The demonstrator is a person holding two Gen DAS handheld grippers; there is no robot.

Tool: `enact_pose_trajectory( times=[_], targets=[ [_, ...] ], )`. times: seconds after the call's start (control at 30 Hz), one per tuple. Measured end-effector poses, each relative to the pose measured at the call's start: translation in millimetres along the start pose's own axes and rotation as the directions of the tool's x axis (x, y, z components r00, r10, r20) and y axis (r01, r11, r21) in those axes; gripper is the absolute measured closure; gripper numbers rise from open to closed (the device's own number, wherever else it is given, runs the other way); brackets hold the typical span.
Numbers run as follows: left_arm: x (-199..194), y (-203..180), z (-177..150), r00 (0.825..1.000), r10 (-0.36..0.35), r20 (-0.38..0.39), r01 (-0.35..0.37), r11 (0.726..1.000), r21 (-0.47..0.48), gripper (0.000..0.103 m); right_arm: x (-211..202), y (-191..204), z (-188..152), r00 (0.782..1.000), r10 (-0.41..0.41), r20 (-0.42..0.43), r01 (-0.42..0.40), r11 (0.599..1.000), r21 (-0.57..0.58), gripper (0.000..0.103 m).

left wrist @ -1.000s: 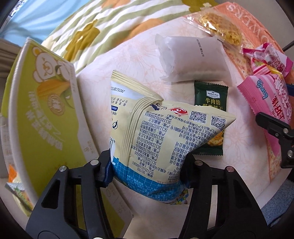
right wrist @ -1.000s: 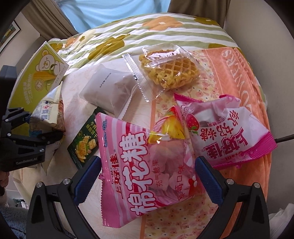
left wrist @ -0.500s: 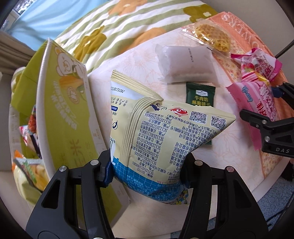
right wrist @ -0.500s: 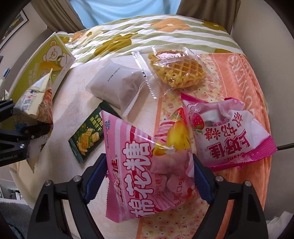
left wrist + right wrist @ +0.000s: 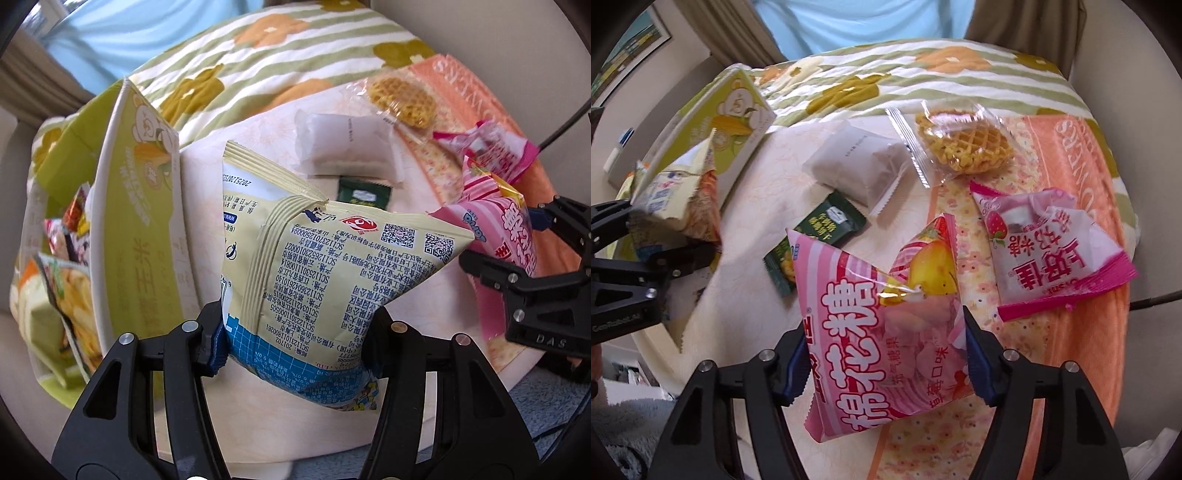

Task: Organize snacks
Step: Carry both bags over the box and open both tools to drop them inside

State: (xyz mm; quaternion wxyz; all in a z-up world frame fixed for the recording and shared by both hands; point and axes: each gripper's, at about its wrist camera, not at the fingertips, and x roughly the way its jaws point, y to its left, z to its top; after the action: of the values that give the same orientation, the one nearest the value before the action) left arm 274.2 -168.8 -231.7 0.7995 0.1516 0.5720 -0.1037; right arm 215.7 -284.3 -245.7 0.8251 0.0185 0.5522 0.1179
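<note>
My left gripper (image 5: 295, 339) is shut on a cream and blue snack bag (image 5: 314, 266) and holds it above the table, beside the open green carton (image 5: 136, 206). That bag also shows in the right wrist view (image 5: 679, 199). My right gripper (image 5: 882, 365) is shut on a pink marshmallow bag (image 5: 882, 325) and holds it off the table; the bag also shows in the left wrist view (image 5: 506, 236). On the table lie a white packet (image 5: 857, 166), a green sachet (image 5: 827, 225), a waffle snack in clear wrap (image 5: 964, 144) and a second pink bag (image 5: 1052, 251).
The green carton (image 5: 735, 122) stands at the table's left edge with several snack packs (image 5: 70, 258) inside it. An orange flowered cloth (image 5: 1082, 177) covers the table's right side. A striped flowered blanket (image 5: 905, 74) lies behind the table.
My left gripper has lifted the cream bag and drawn back toward the carton, whose inside now shows. My right gripper has closed on the pink marshmallow bag and raised it.
</note>
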Motion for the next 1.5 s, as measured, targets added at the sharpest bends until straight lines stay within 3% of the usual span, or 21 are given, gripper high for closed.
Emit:
enact_pose_trajectory(
  times=[0.23, 0.47, 0.8, 1.17, 1.5],
  targets=[
    [-33.0, -1.2, -7.6, 0.997, 0.007, 0.081, 0.001, 0.994, -0.105, 0.051, -34.6, 1.2, 2.5, 0.998, 0.021, 0.058, -0.018, 0.998, -0.061, 0.037],
    [-75.4, 25.0, -6.0, 0.984, 0.038, 0.175, -0.008, 0.985, -0.172, 0.051, -64.5, 14.5, 14.7, 0.993, 0.042, 0.114, -0.027, 0.991, -0.132, 0.038],
    [-127.6, 121.6, 9.5, 0.949, 0.076, 0.305, -0.009, 0.976, -0.217, 0.051, -97.5, 60.4, 63.0, 0.976, 0.054, 0.211, -0.015, 0.983, -0.182, 0.037],
    [-102.9, 268.2, 35.6, 0.961, 0.076, 0.265, -0.023, 0.980, -0.197, 0.051, -77.4, 162.6, 145.0, 0.960, 0.082, 0.268, -0.026, 0.978, -0.206, 0.037],
    [-31.1, 351.1, 69.9, 0.986, -0.010, 0.168, 0.031, 0.992, -0.121, 0.051, -25.6, 246.7, 202.0, 0.960, 0.087, 0.267, -0.041, 0.984, -0.171, 0.037]
  ],
)
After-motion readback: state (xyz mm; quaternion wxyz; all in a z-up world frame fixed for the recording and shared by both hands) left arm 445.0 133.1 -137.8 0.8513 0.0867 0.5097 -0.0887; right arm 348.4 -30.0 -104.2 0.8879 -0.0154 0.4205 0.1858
